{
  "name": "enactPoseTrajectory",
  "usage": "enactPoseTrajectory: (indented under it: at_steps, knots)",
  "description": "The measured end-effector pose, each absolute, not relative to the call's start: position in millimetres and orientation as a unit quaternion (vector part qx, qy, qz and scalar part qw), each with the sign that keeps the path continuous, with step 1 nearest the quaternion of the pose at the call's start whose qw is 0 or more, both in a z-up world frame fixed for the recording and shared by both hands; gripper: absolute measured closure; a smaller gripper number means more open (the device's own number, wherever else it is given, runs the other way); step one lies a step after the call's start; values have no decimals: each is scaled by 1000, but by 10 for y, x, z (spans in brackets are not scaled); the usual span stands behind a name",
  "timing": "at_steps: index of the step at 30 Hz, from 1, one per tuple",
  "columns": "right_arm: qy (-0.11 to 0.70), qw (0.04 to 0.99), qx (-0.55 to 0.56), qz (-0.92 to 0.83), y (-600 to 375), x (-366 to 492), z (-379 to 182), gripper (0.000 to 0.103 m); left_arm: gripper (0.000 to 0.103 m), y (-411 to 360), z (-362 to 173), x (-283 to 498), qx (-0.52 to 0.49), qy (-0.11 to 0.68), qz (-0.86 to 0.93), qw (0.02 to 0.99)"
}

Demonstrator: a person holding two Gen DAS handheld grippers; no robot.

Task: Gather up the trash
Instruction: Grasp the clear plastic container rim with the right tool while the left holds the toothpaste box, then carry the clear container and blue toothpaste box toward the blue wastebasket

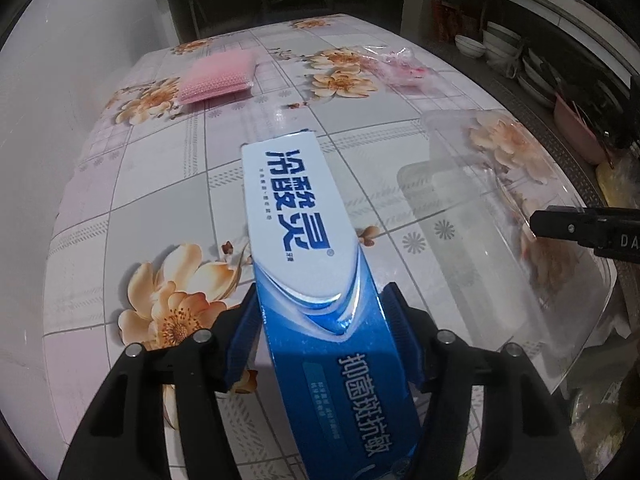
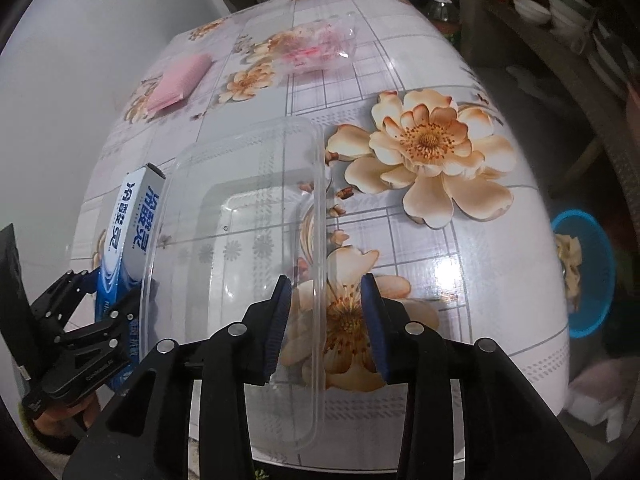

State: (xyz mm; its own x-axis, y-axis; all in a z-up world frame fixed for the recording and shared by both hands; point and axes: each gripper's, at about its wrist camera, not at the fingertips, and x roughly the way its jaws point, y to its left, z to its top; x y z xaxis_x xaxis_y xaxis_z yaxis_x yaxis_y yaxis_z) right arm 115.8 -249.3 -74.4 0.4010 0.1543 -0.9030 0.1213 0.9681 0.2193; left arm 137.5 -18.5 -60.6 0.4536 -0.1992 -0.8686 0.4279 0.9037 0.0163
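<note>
Clamped on the blue and white toothpaste box (image 1: 304,248), the left gripper (image 1: 320,332) has both blue pads pressed against the box's long sides at the bottom centre of the left wrist view, and the box juts up the frame over the flowered table (image 1: 168,184). Over on the right wrist view, the right gripper (image 2: 325,320) is parted at the bottom centre, its pads (image 2: 278,324) standing on either side of the rim of the clear plastic tray (image 2: 248,208) and not pressing on it, so that rim sits loose in the gap. That tray fills the middle of the frame and runs down past the table's near edge; whether it rests flat or is tipped is hard to call through the clear plastic. At the lower left of the same view the left gripper (image 2: 108,300) shows again with the box (image 2: 134,216) just beside the tray's left wall. Further out, toward the upper left of the frame, a pink scouring pad (image 2: 180,80) lies on the cloth, and a clear bag with pink contents (image 2: 316,48) sits near the top centre. At the right edge, off the table, a blue bin (image 2: 592,272) holds some pale scraps.
</note>
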Motion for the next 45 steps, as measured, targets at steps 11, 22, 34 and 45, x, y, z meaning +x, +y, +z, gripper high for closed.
enactPoseTrajectory:
  at_steps: [11, 22, 34, 45]
  knots:
    - [548, 826, 135, 1, -2541, 1113, -769, 99, 57, -213, -586, 1363, 124, 485, -176, 848]
    - [548, 821, 158, 5, -2606, 1074, -758, 100, 57, -184, -541, 1342, 122, 474, -172, 855]
    - [540, 827, 155, 11, -2562, 1102, -666, 100, 57, -158, -475, 1323, 120, 463, -172, 861]
    - [528, 835, 154, 14, -2567, 1130, -594, 100, 57, -155, -416, 1303, 121, 453, -174, 866]
